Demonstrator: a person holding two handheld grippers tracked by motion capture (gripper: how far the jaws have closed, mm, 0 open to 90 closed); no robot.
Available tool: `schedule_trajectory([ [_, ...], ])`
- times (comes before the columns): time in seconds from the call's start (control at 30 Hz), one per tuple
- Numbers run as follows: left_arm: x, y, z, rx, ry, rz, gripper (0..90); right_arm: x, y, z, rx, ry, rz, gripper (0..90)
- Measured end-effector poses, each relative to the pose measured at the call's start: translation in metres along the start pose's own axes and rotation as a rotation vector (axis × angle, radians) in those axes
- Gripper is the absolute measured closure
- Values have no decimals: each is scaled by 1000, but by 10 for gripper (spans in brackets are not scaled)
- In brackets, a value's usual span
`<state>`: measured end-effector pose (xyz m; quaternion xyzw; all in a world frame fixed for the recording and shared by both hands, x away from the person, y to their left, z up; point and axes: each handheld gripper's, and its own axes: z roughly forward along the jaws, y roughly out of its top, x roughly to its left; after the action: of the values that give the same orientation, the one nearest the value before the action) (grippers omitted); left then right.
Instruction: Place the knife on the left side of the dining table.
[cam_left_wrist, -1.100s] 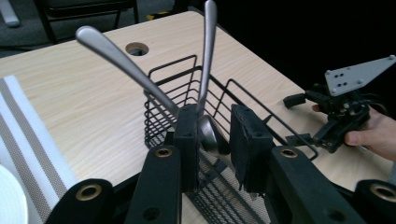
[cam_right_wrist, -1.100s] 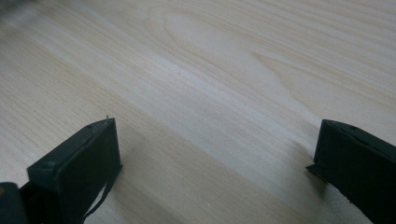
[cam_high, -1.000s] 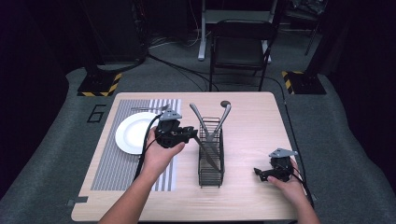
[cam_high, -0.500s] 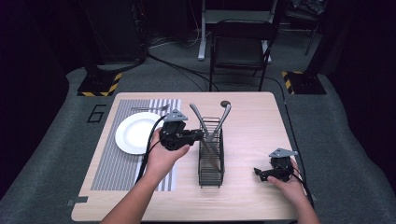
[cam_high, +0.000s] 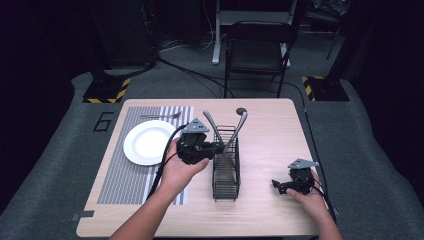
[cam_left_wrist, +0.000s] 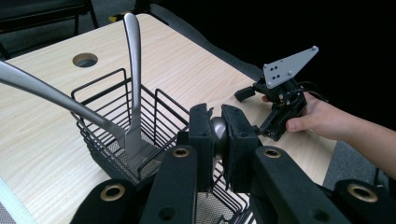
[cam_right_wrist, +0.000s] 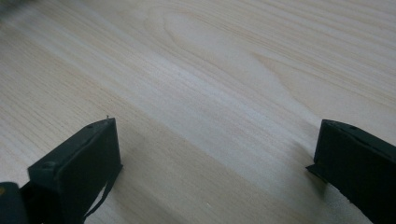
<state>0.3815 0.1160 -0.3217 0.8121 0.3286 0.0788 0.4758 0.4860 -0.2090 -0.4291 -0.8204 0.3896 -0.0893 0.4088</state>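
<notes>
Your left gripper (cam_high: 216, 148) sits at the wire basket's (cam_high: 226, 186) nine-o'clock rim; its jaws have just been closing and now pinch the rounded handle end of a utensil (cam_left_wrist: 218, 131) standing in the basket. Two more utensils (cam_left_wrist: 132, 60) lean at twelve o'clock. Your right gripper (cam_high: 276, 185) rests on the table (cam_high: 270, 130) at four o'clock, jaws wide, holding nothing.

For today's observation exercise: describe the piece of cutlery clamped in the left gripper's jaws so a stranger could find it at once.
Start at the black wire basket in the middle of the wooden table. At its left rim, the left gripper is shut on a silver utensil handle. Unlike the two handles leaning free from the basket's far end, only its rounded tip shows between the black pads.
</notes>
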Motion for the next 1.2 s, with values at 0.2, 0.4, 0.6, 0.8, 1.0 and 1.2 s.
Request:
schedule_trajectory([
  [0.2,-4,5,0,5,4,9,835,0,0,0,1,0,0,0],
  [0.4,-8,9,-5,0,15,17,835,0,0,0,0,0,0,0],
  [0.6,-12,13,-15,-19,16,23,835,0,0,0,0,0,0,0],
  [0.8,-14,19,-29,-44,24,21,835,0,0,0,0,0,0,0],
  [1.0,-16,25,-41,-65,31,22,835,0,0,0,0,0,0,0],
  [1.2,-18,30,-56,-90,43,8,835,0,0,0,0,0,0,0],
])
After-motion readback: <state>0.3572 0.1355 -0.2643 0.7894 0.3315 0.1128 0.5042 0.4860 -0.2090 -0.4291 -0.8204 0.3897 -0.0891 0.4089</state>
